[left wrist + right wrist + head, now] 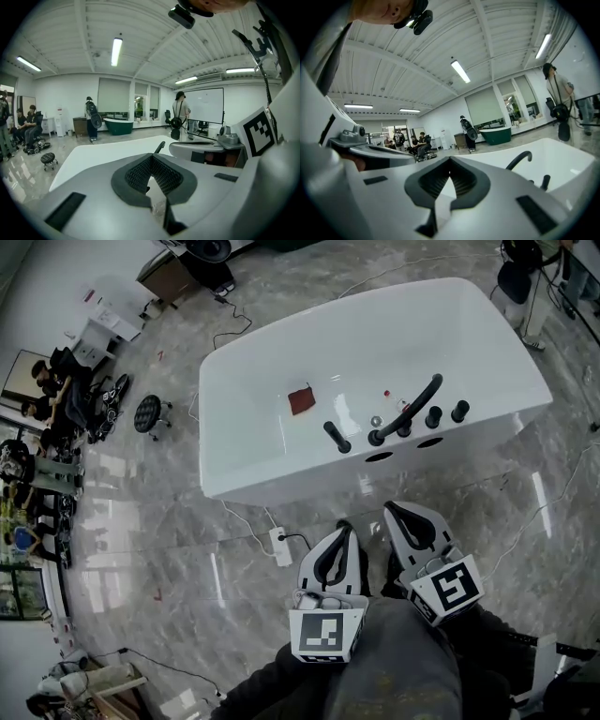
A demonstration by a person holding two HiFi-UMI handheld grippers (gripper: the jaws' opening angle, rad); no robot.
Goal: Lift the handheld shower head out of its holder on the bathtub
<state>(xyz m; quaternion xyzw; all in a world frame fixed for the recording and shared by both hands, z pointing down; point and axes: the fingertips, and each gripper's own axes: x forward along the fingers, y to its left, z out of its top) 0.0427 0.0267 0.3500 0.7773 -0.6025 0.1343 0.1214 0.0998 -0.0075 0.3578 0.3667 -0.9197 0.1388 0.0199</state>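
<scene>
Hovering just short of the bathtub [281, 474]: left gripper [345, 528] and right gripper [393, 511] both fully closed, empty. Handheld shower head [336, 437] sits in its holder on the bathtub's near rim, beside the spout [412, 407].

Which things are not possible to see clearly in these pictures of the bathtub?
- Head view: the holder under the shower head is too small to make out.
- Head view: the red-brown thing in the bathtub is too small to identify.
- Left gripper view: the left gripper hides most of the shower head.
</scene>
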